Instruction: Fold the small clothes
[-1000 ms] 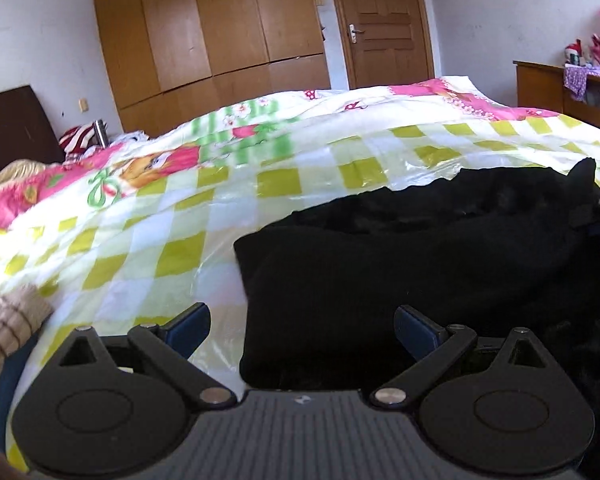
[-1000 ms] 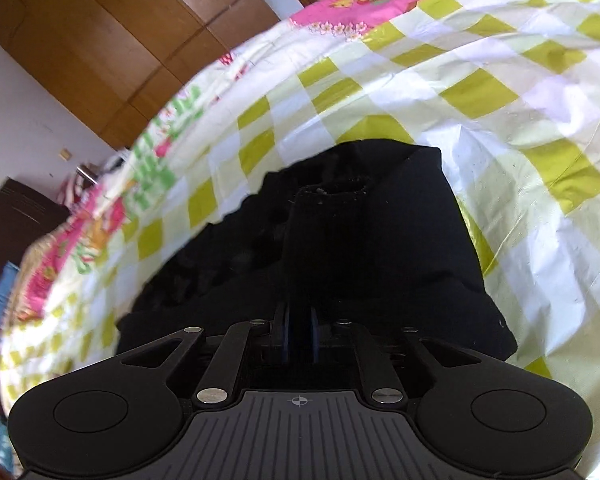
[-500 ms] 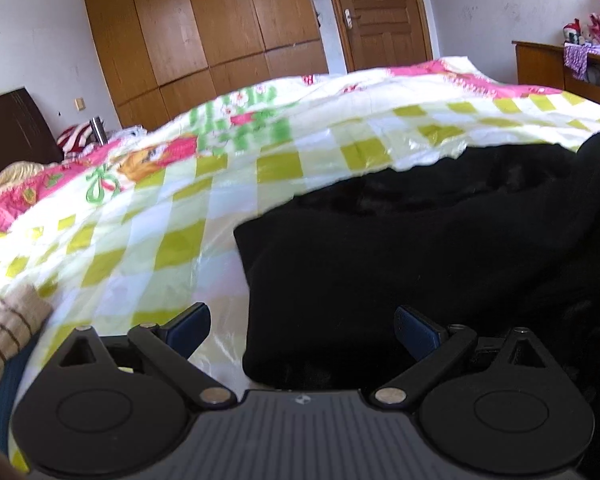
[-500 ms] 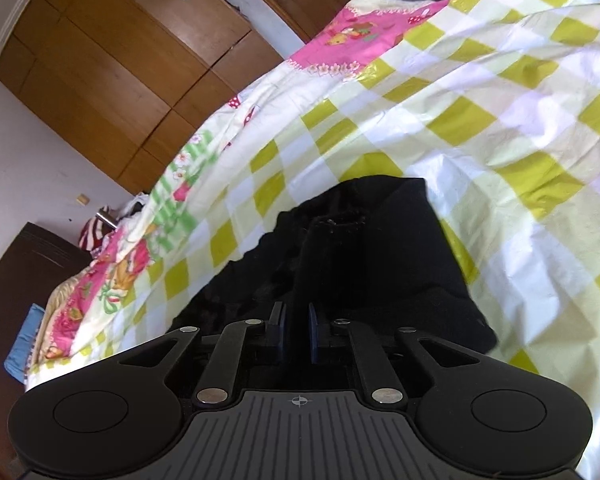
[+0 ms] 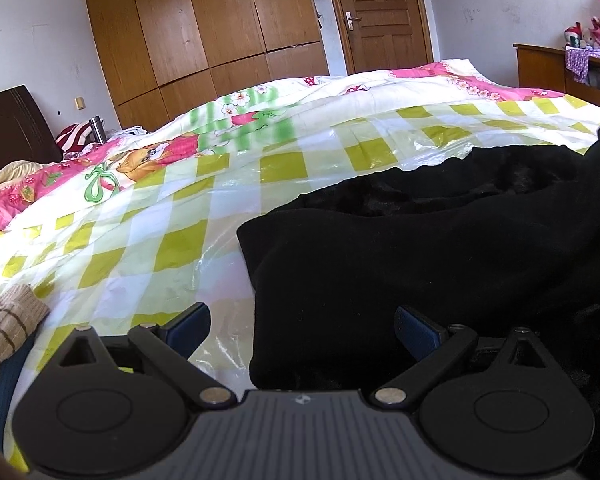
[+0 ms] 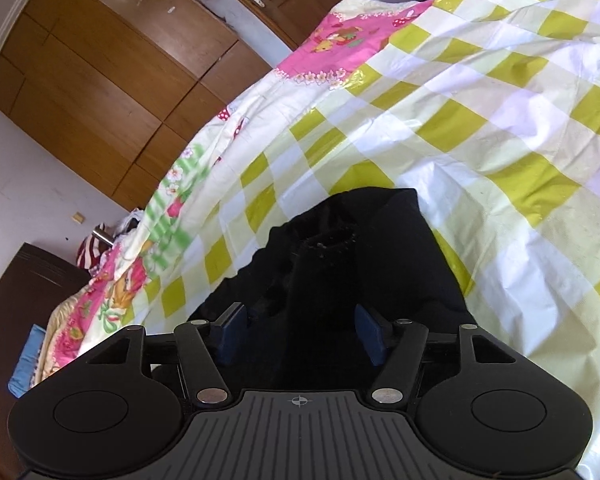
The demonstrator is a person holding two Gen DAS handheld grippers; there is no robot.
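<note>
A black garment lies folded on the bed's green-and-white checked plastic cover. In the left wrist view my left gripper is open just above the garment's near left corner, its blue pads wide apart and touching nothing. In the right wrist view the same black garment lies under my right gripper. The jaws there are opening: a raised fold of the black cloth stands between the blue pads, and they do not press on it.
A striped beige knit lies at the near left on the bed. A pink cartoon quilt covers the far side. Wooden wardrobes and a door stand behind, and a wooden dresser at the right.
My right gripper's jaws, shut on a pinch of the black cloth before, have swung apart and let it go. The left gripper has stayed open in about the same place.
</note>
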